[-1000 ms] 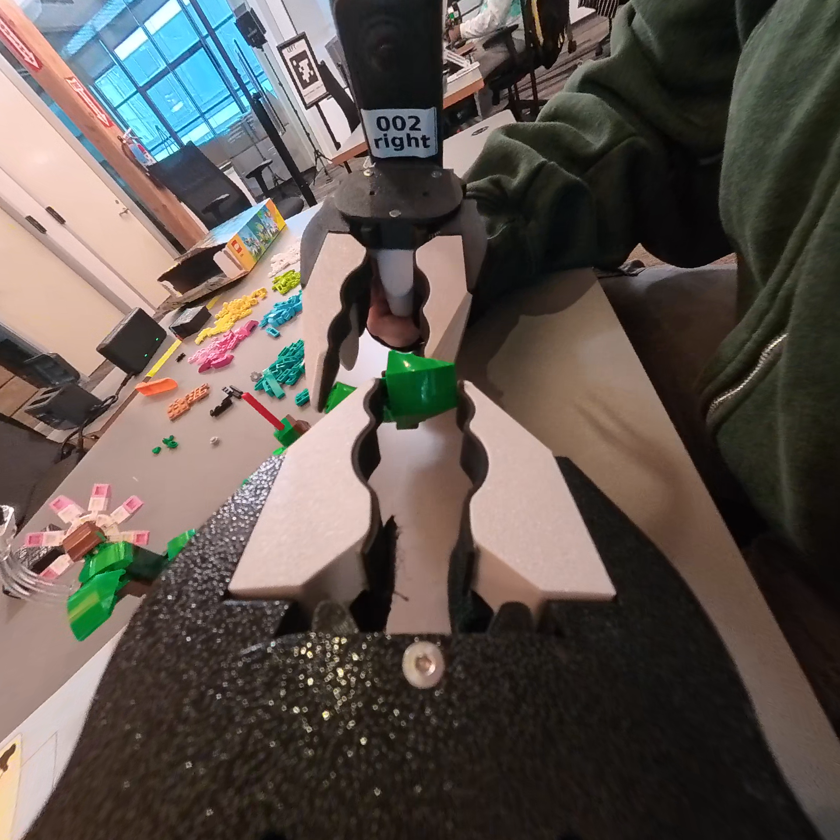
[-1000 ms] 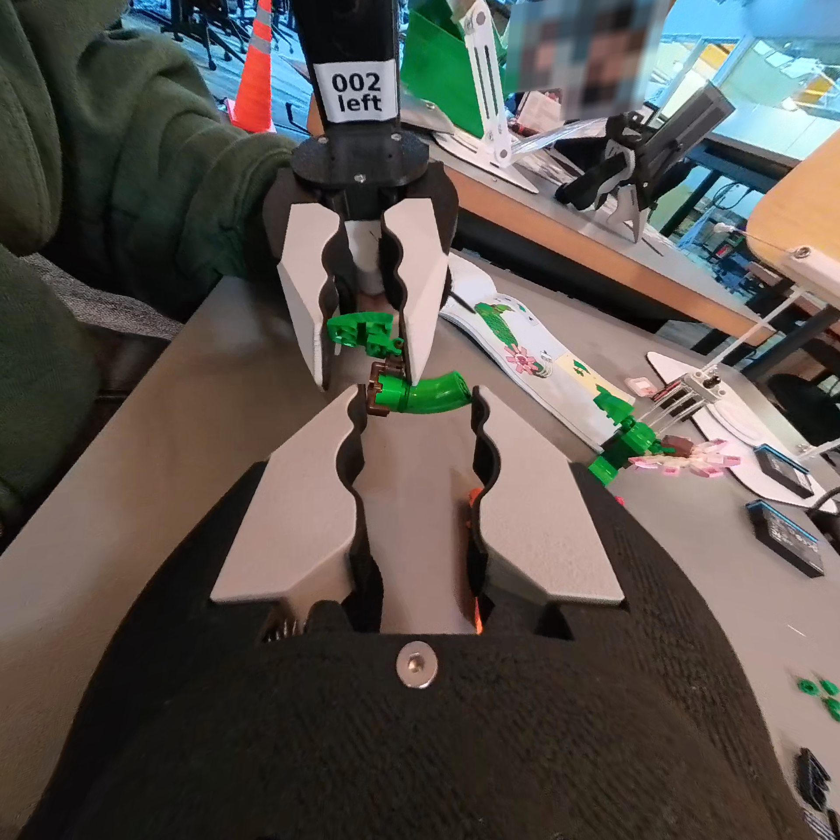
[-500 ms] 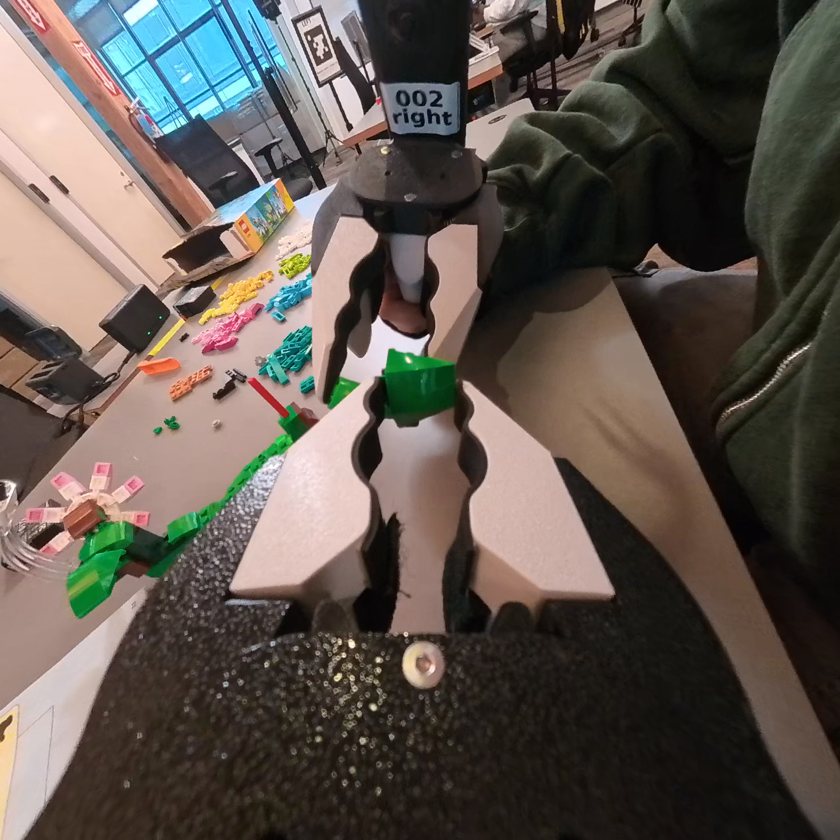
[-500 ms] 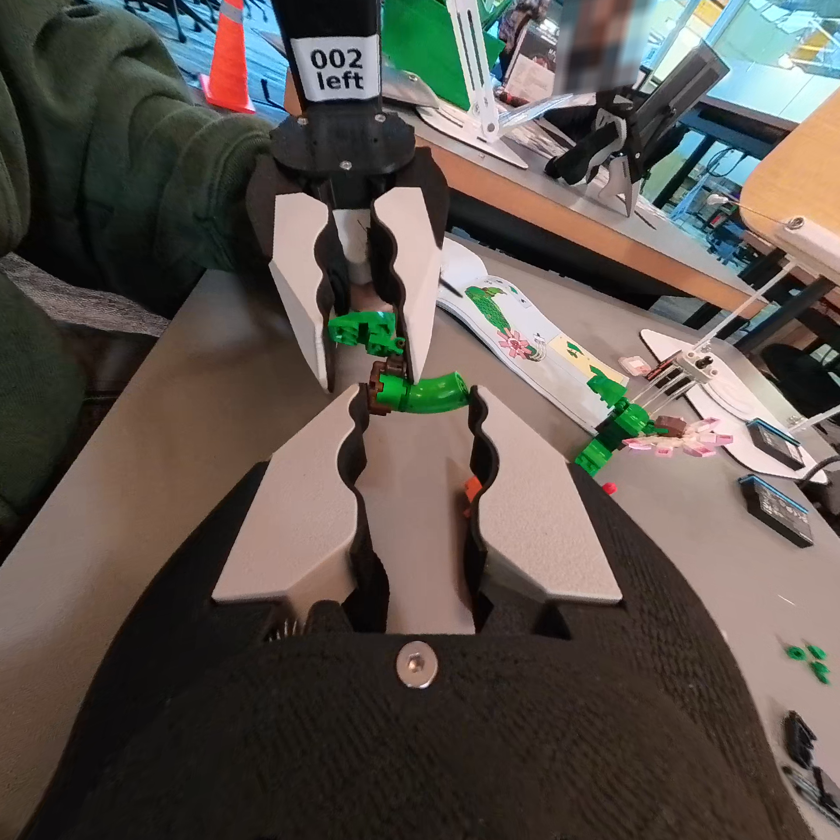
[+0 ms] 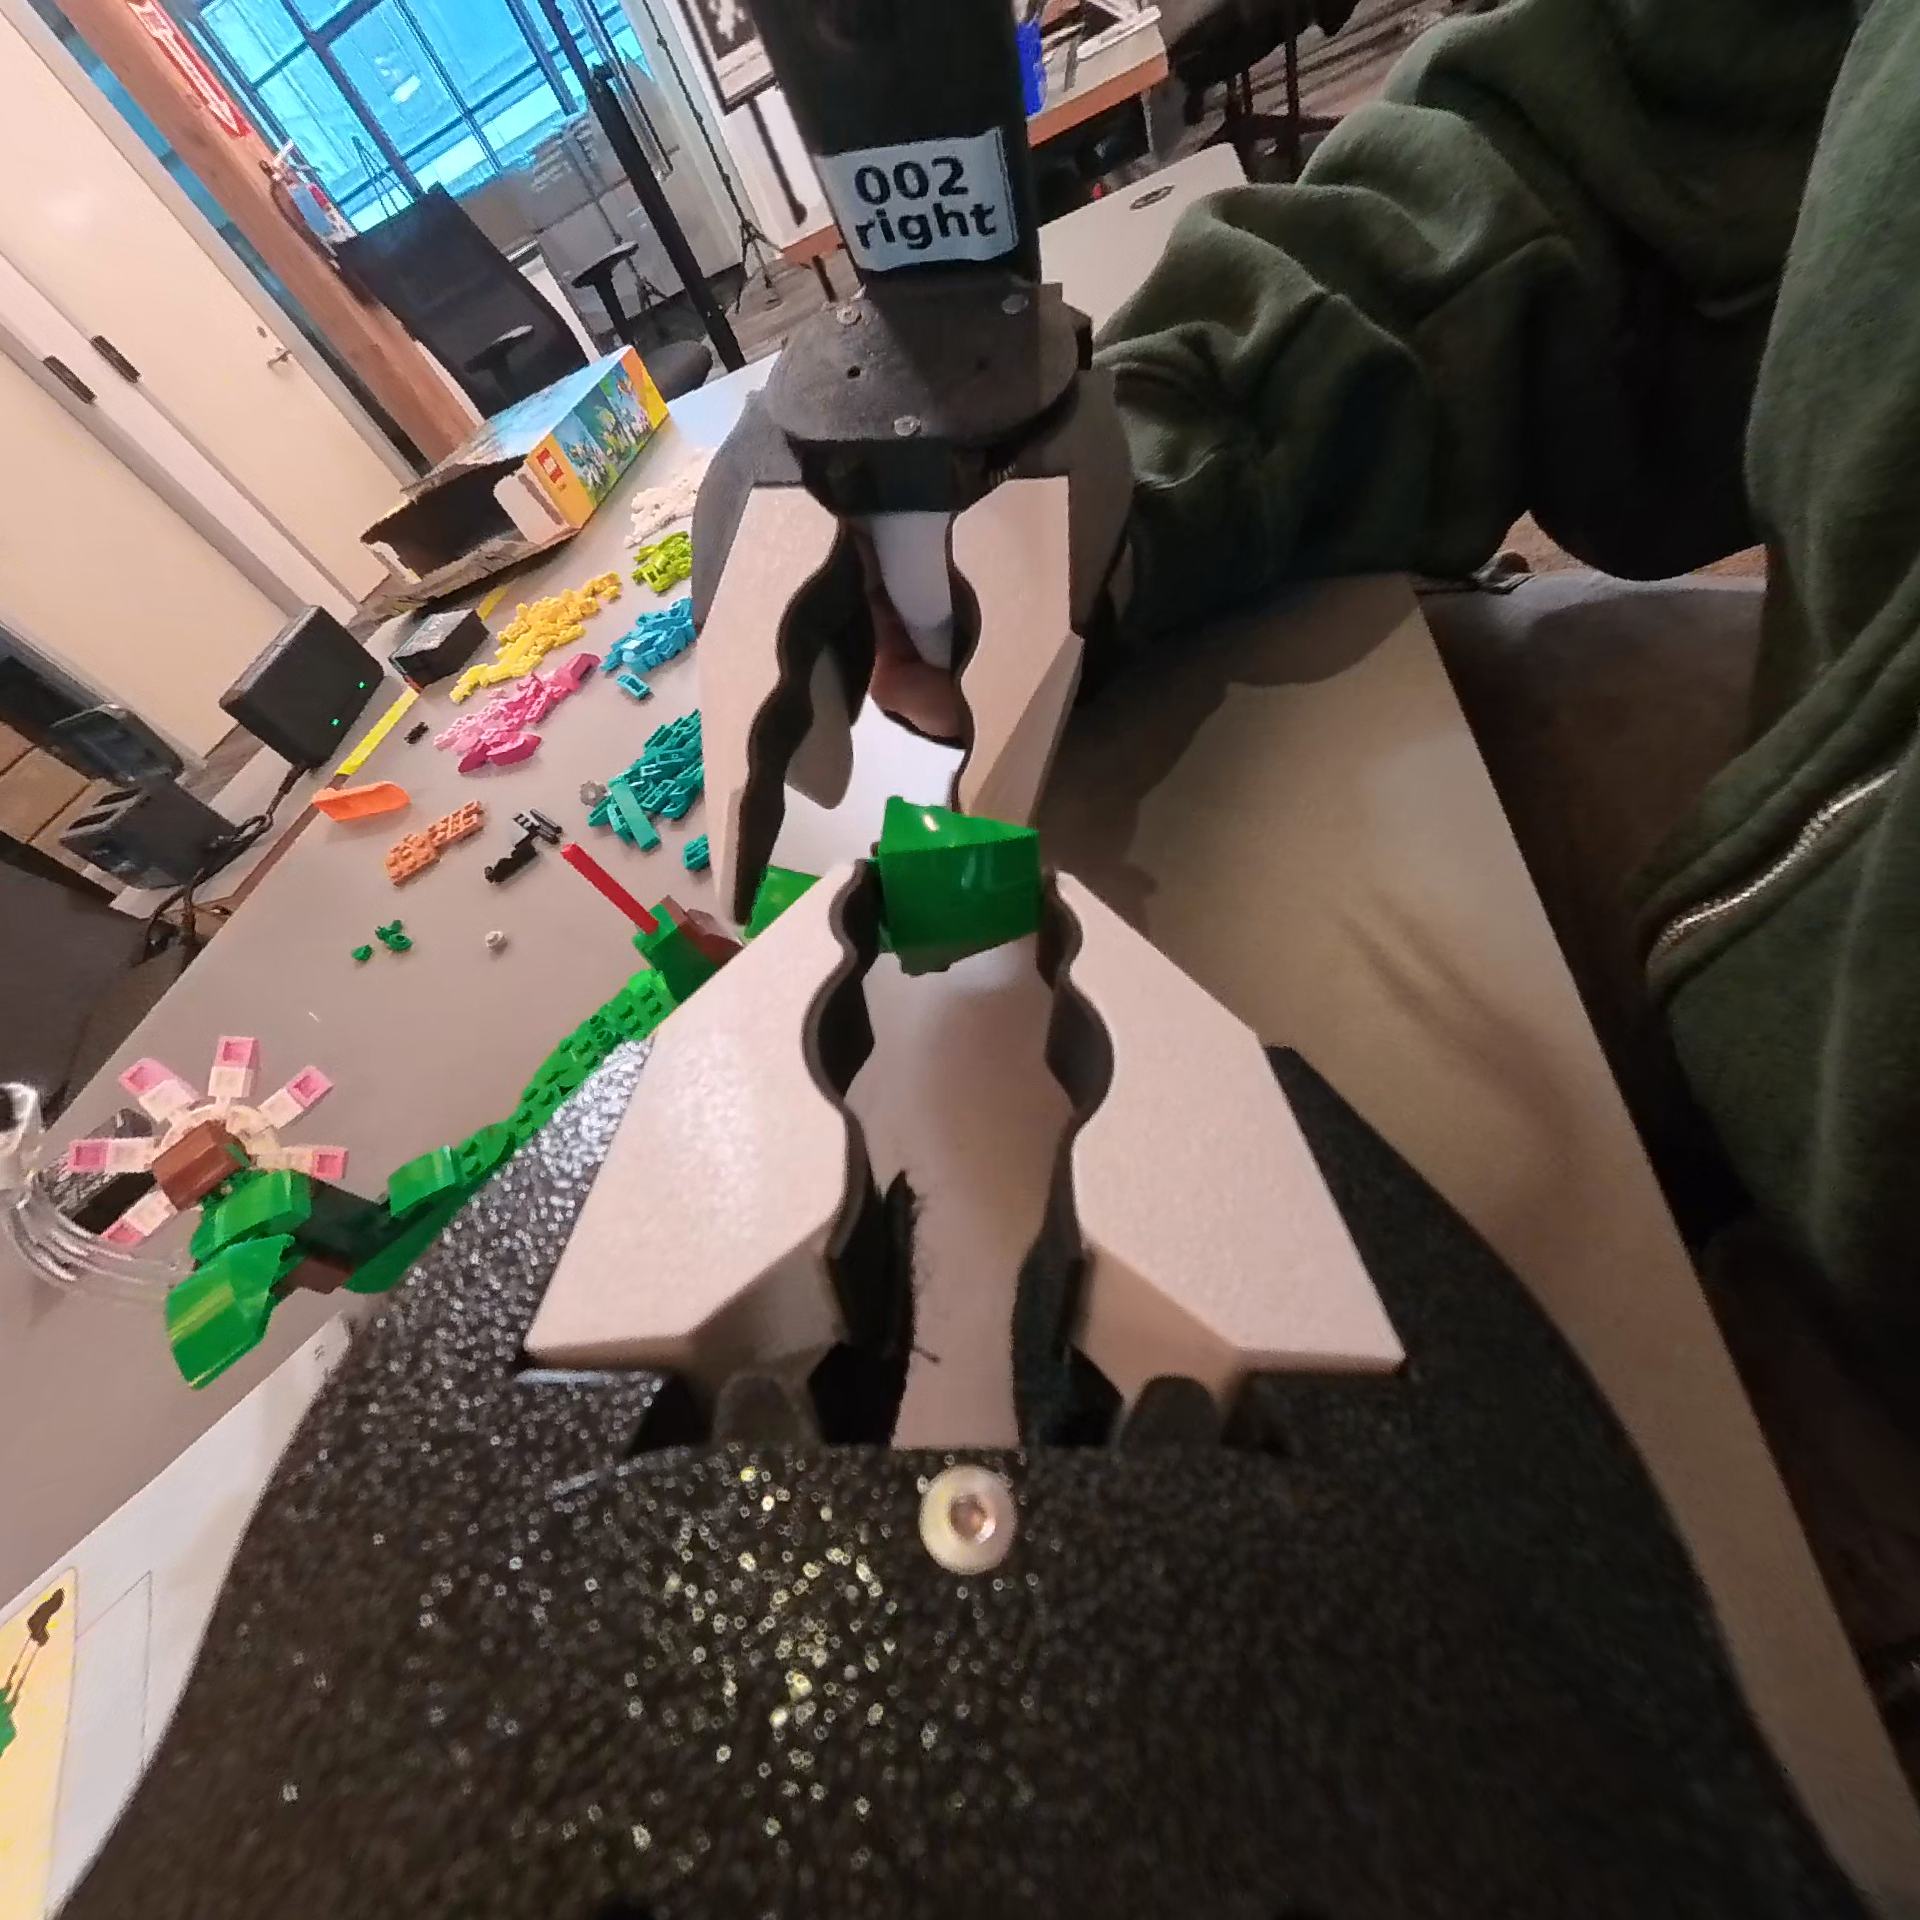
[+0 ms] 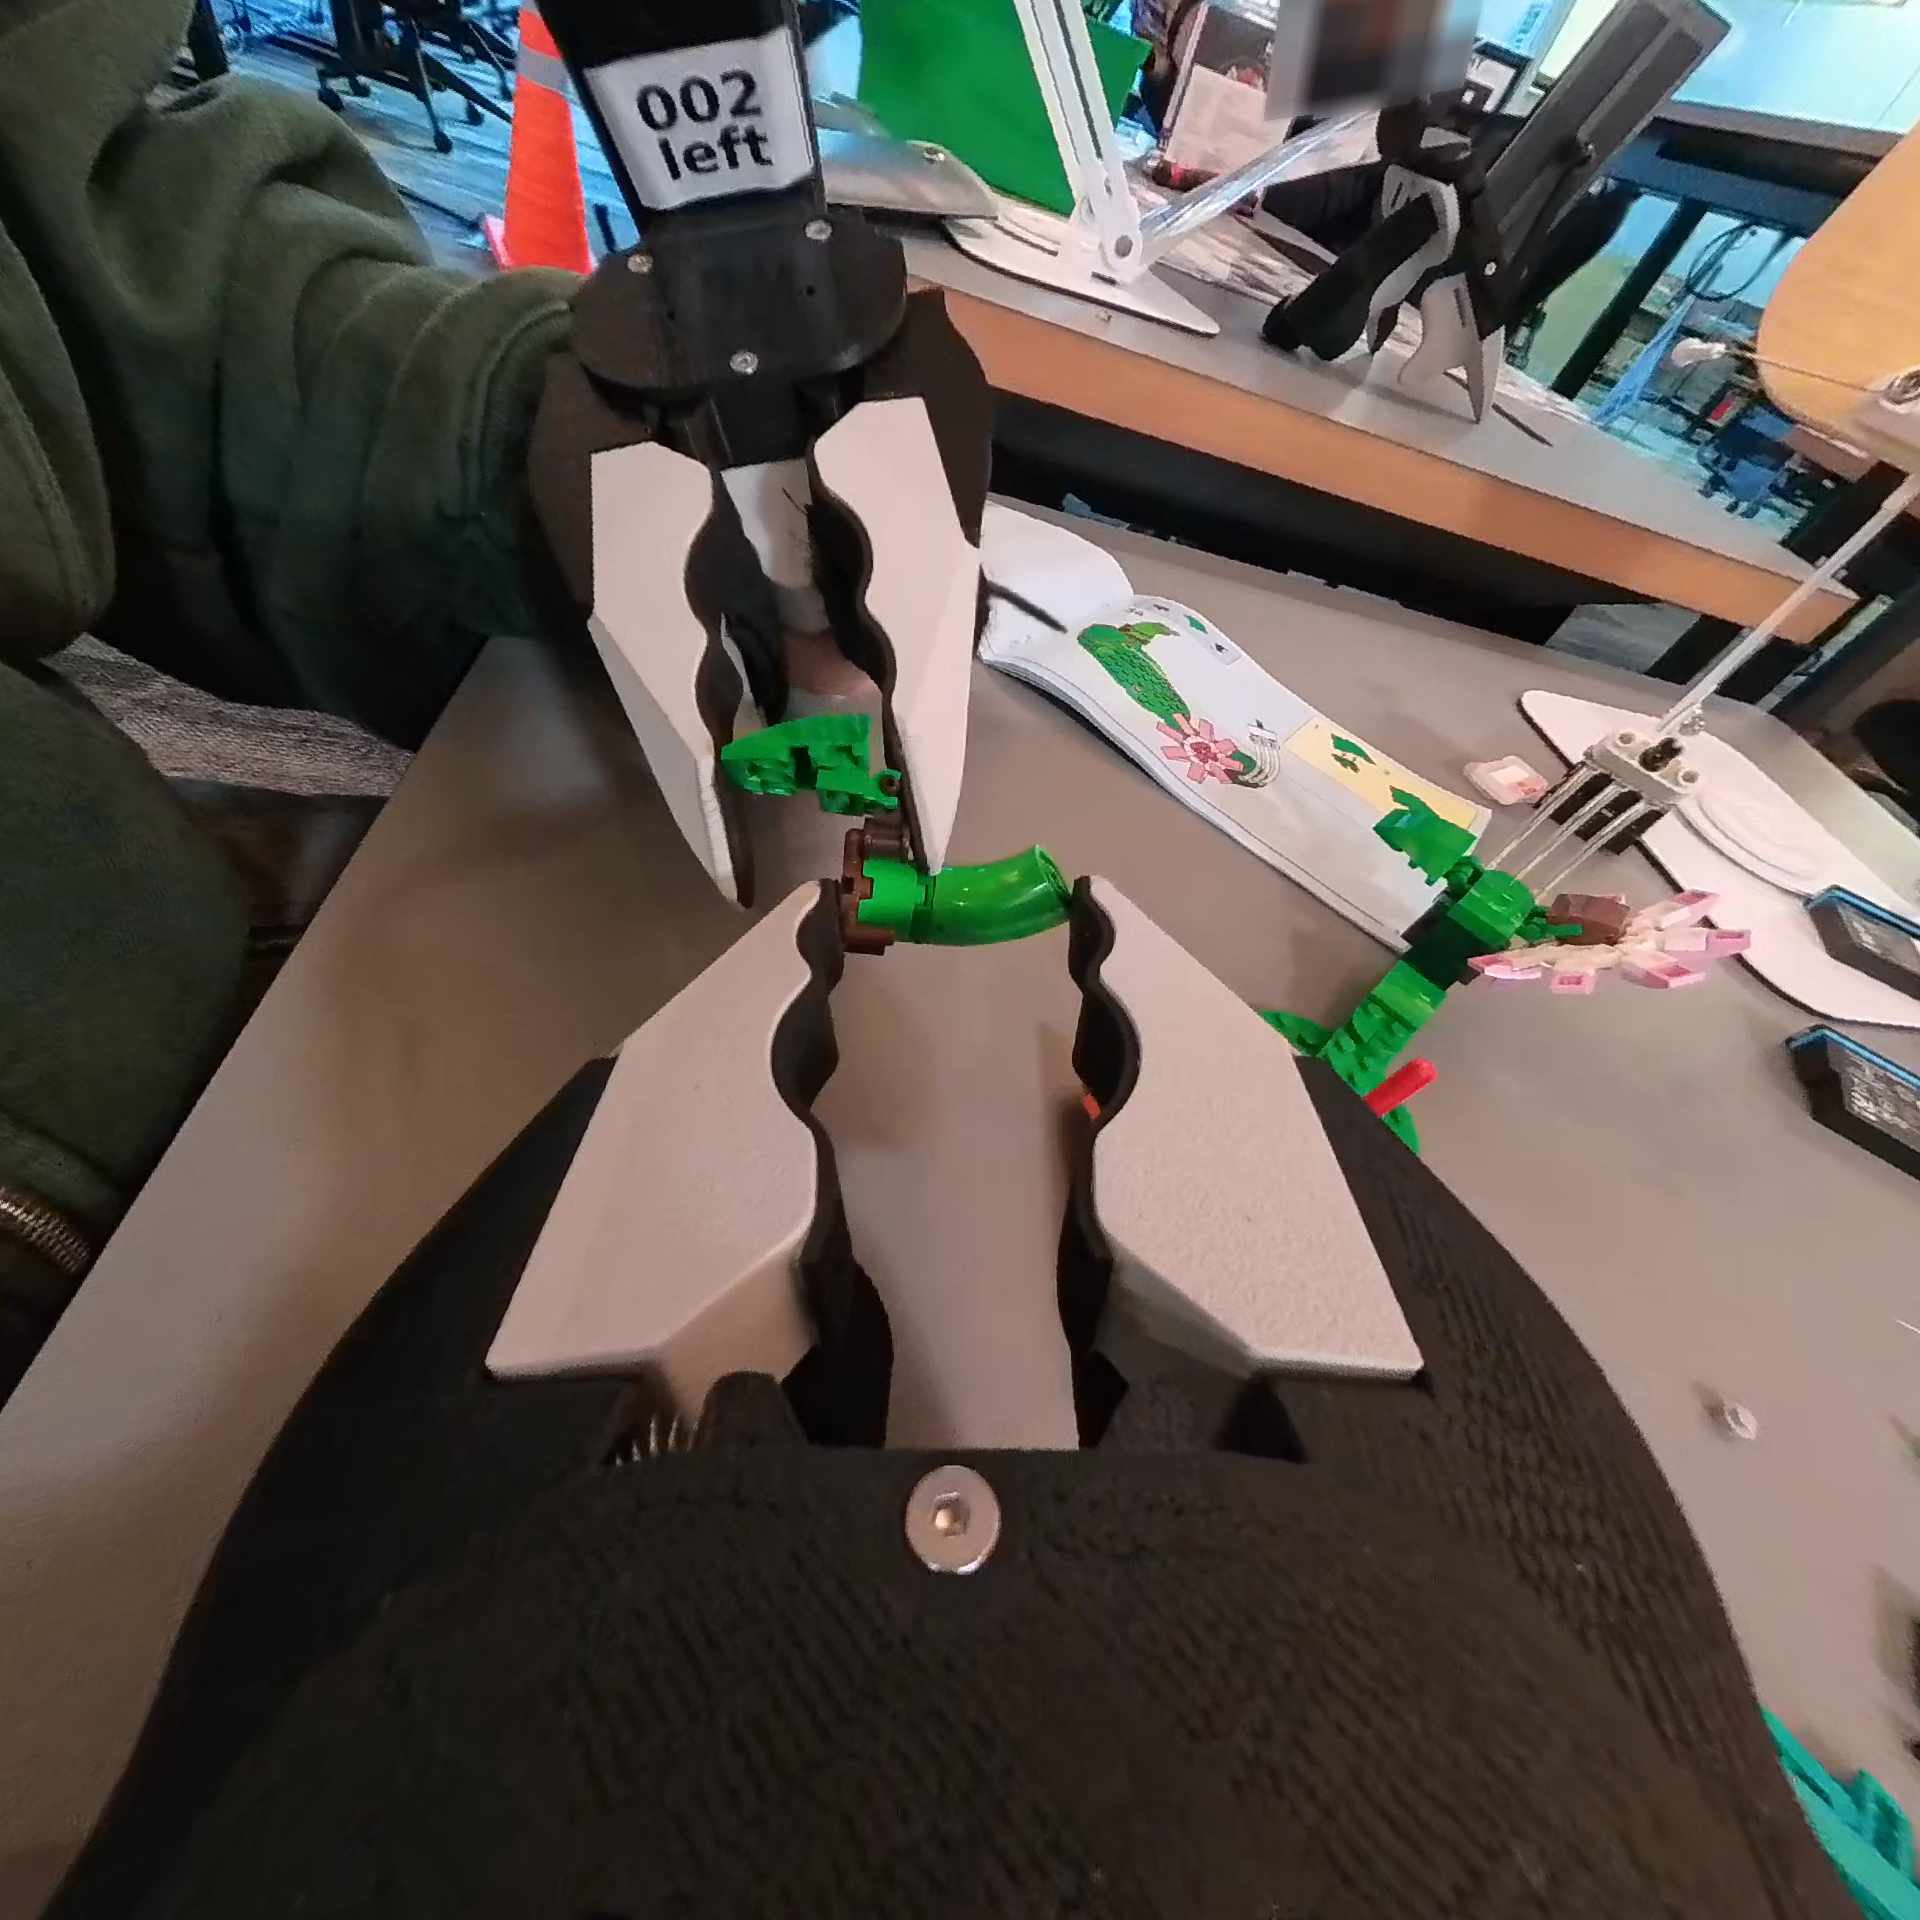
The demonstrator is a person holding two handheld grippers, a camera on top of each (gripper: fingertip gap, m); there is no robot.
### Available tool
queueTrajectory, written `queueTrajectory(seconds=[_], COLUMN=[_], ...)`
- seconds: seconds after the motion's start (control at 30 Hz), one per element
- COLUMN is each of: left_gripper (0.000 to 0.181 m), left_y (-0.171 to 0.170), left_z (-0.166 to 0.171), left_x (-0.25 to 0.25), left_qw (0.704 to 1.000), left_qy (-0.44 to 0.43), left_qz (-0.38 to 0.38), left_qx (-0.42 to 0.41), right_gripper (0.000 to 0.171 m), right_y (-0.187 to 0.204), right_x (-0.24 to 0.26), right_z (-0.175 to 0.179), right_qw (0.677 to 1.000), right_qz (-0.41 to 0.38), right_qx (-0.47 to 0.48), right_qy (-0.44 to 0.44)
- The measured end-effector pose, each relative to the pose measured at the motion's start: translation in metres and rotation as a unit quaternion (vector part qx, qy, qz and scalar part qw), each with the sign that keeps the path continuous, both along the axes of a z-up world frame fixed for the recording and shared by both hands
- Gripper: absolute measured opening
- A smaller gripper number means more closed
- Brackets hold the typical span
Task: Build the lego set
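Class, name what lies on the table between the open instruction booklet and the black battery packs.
The right wrist view shows the pink flower on its green stem between the booklet and the battery packs.

We are seeing a bright green leaf piece [image 5: 956,883] and a bright green curved stem [image 6: 977,906] with a brown end. We are noting pale grey fingers [image 5: 717,1174] with black wavy edges, sparkling black housing, a dark green sleeve [image 5: 1455,343], a pink-petalled flower [image 5: 208,1143] with a brown centre, and yellow, pink, teal and orange brick piles [image 5: 582,675] lying on the grey table [image 5: 1299,987].
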State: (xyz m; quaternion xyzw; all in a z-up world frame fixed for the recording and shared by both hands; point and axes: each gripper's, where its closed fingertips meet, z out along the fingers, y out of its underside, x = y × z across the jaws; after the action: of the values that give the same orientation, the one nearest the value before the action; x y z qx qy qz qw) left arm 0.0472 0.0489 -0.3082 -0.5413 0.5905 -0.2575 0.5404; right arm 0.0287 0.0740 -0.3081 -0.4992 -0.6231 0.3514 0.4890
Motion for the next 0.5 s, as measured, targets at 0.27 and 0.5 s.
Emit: queueTrajectory(seconds=[0.27, 0.5], left_gripper=[0.029, 0.031], left_y=[0.0016, 0.0010], left_z=[0.0002, 0.0033], left_x=[0.0007, -0.0010], left_qw=[1.000, 0.995], left_qy=[0.008, -0.027], left_qz=[0.008, -0.016], left_qx=[0.003, -0.090], right_gripper=[0.043, 0.043], right_y=[0.0011, 0.0037], right_x=[-0.0003, -0.0052], right_z=[-0.0008, -0.0014], right_qw=[1.000, 0.993], right_qz=[0.001, -0.031], right_qx=[-0.022, 0.110], right_qy=[0.000, -0.006])
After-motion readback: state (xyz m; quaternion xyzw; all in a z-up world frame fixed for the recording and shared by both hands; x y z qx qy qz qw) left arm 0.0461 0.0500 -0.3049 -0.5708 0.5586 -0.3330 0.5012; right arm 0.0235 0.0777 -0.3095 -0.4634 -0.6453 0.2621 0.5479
